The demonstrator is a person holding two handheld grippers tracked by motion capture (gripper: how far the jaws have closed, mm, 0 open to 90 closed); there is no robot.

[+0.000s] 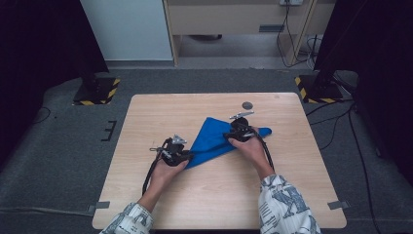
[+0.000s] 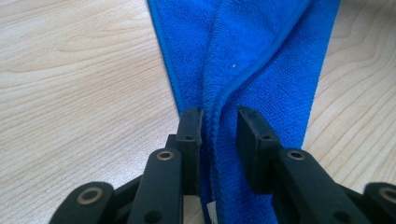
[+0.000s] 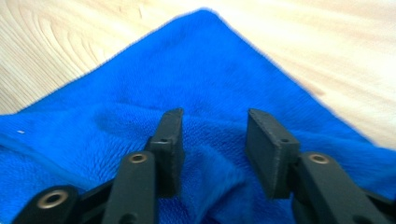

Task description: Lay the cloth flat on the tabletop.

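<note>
In the high view, the left gripper (image 1: 187, 155) sits left of centre on the wooden table (image 1: 156, 112), held by the person's left hand (image 1: 168, 170), whose patterned sleeve (image 1: 129, 222) enters at the bottom left. Its tip is at the lower left corner of the blue cloth (image 1: 212, 141). In the left gripper view the jaws stand a little apart, with a raised ridge of the cloth (image 2: 252, 60) running between them; the ridge lies against the left-hand pad, while the right-hand pad stands clear of it, so the cloth is not clamped.

The cloth lies in the middle of the table, spread as a rough triangle from the lower left toward the upper right. Above it, toward the far edge, is a small dark round mark (image 1: 247, 105).

The right gripper (image 1: 233, 132) is just right of centre, over the cloth's right part, held by the right hand (image 1: 253, 148). In the right gripper view its jaws stand well apart above the cloth (image 3: 201, 84), a soft hump of fabric lying loose between them.
</note>
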